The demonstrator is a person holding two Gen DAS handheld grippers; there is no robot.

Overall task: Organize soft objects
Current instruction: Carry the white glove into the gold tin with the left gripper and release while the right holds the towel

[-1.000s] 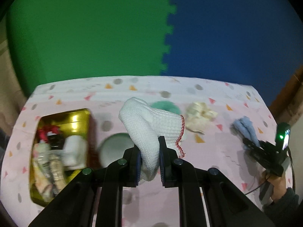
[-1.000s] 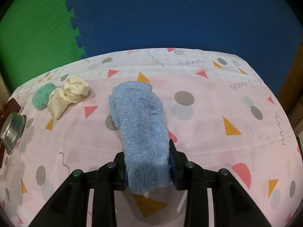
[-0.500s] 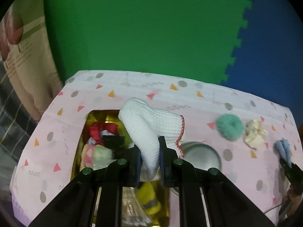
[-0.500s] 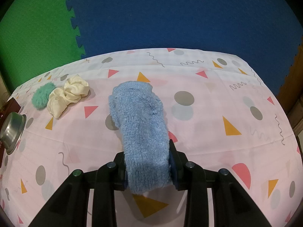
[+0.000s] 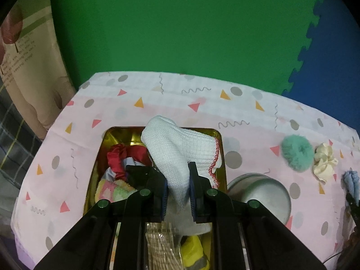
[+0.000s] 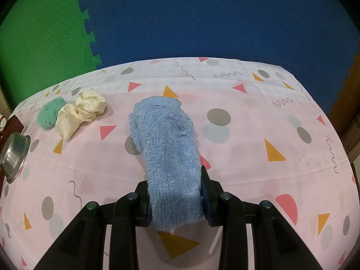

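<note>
In the left wrist view, your left claw (image 5: pixel 177 187) is pinching a white sock (image 5: pixel 177 155) with a red-stitched cuff, its fingers pressed against the fabric on both sides; the sock rises from the claw toward 12 o'clock and its cuff droops toward 3 o'clock. Directly below it sits a gold tin (image 5: pixel 108 139) on the bench (image 5: pixel 157 99), which wears a pink cloth printed with triangles and dots. Inside the tin you can see a red cloth (image 5: pixel 117 159), a pastel fuzzy sock (image 5: pixel 112 190) at 9 o'clock of the claw, and something yellow (image 5: pixel 193 249) near the bottom edge. Just beside the tin at 3 o'clock stands a steel bowl (image 5: pixel 261 193). Farther toward 3 o'clock lie a green scrunchie (image 5: pixel 297 155) and a cream scrunchie (image 5: pixel 325 162), touching each other. In the right wrist view, your right claw (image 6: pixel 176 199) is clamped on a blue fuzzy sock (image 6: pixel 166 144), which stretches from the fingers toward 12 o'clock with its far end resting on or just above the bench; you cannot tell which. The cream scrunchie and green scrunchie lie together at 10 o'clock, and the steel bowl shows at 9 o'clock at the frame's edge.
</note>
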